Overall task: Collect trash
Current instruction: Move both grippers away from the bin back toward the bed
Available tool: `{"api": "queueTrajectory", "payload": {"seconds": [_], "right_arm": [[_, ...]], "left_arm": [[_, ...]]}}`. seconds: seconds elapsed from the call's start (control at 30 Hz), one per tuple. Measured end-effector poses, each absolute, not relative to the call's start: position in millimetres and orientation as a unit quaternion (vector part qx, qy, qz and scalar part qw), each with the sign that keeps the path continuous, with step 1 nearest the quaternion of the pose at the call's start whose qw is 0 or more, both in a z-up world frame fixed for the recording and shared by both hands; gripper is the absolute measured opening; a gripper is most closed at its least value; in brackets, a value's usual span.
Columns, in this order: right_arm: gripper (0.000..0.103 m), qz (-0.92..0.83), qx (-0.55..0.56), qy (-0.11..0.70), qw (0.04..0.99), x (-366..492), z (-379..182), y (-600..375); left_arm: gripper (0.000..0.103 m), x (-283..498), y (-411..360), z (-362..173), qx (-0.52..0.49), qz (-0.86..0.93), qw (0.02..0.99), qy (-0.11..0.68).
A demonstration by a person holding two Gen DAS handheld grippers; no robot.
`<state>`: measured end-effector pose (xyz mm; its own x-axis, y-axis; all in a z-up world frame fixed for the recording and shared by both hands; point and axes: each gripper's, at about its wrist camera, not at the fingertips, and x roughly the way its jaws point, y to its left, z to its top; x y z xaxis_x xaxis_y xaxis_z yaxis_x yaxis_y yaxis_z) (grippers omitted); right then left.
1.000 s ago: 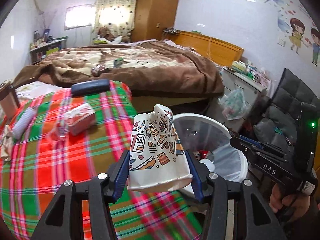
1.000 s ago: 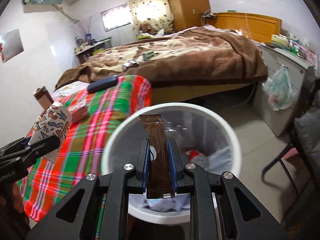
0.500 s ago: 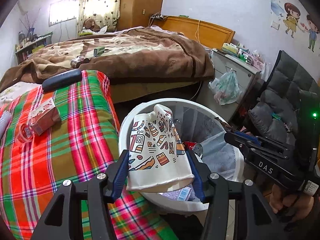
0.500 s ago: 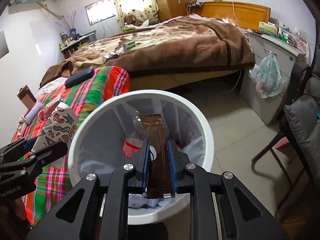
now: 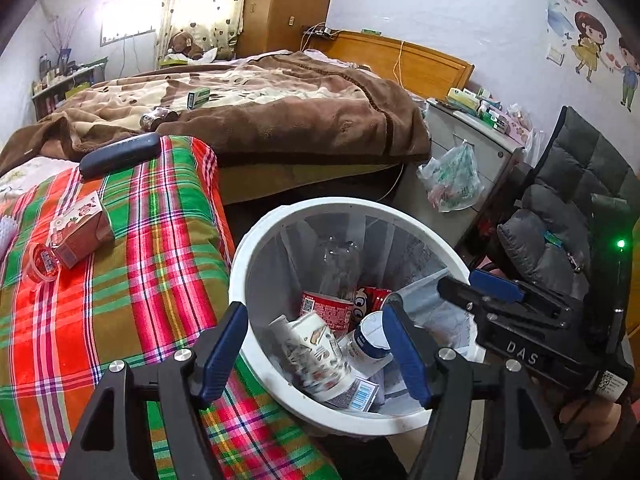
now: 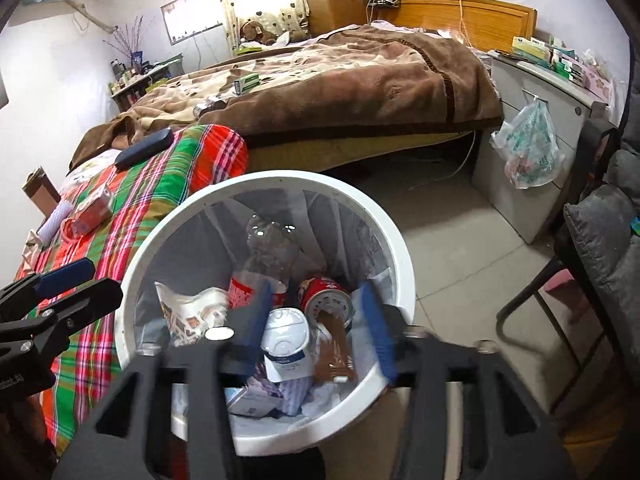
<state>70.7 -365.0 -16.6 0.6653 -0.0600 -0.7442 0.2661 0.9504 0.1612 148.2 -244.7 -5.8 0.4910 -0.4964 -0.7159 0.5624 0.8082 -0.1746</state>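
A: Left gripper point(image 5: 316, 354)?

B: Tilted steeply down over the near rim of the white bin point(image 5: 256, 240); jaws just now opening, standing wide, gripping nothing; blue pads point(image 5: 222, 350) clear on both sides of the patterned paper cup point(image 5: 316, 354), which lies inside the bin, blurred, below and between them.

A: Right gripper point(image 6: 316, 330)?

B: Same downward tilt, aimed into the bin from its near edge; jaws just now opening too, parted about halfway and blurred; nothing pinched between them; brown wrapper point(image 6: 334, 350) loose among the rubbish beneath, beside a white tub with a blue band point(image 6: 286, 340).

A: Relation of the two?

B: Side by side over the bin, well apart; right gripper seen from the left wrist view at the bin's right rim, a bit of hand point(image 5: 584, 420) showing under it; left gripper seen from the right wrist view at the bin's left rim.

A: Elsewhere in the bin?

B: Clear plastic bottle point(image 6: 272, 248) leaning against the liner; red can point(image 6: 326, 296) next to it.

A: Still outside?

B: Red carton point(image 5: 82, 232) and small red cup point(image 5: 40, 260) touching on the plaid blanket point(image 5: 160, 272); dark case point(image 5: 120, 154) near its far edge.
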Motion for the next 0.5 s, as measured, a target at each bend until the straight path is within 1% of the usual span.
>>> {"api": "queueTrajectory", "payload": {"seconds": [0.5], "right_arm": [[0.052,-0.082,0.123,0.389,0.909,68,-7,-350]], "left_arm": [[0.069,142,-212,9,0.025,-0.291,0.875,0.387]]}}
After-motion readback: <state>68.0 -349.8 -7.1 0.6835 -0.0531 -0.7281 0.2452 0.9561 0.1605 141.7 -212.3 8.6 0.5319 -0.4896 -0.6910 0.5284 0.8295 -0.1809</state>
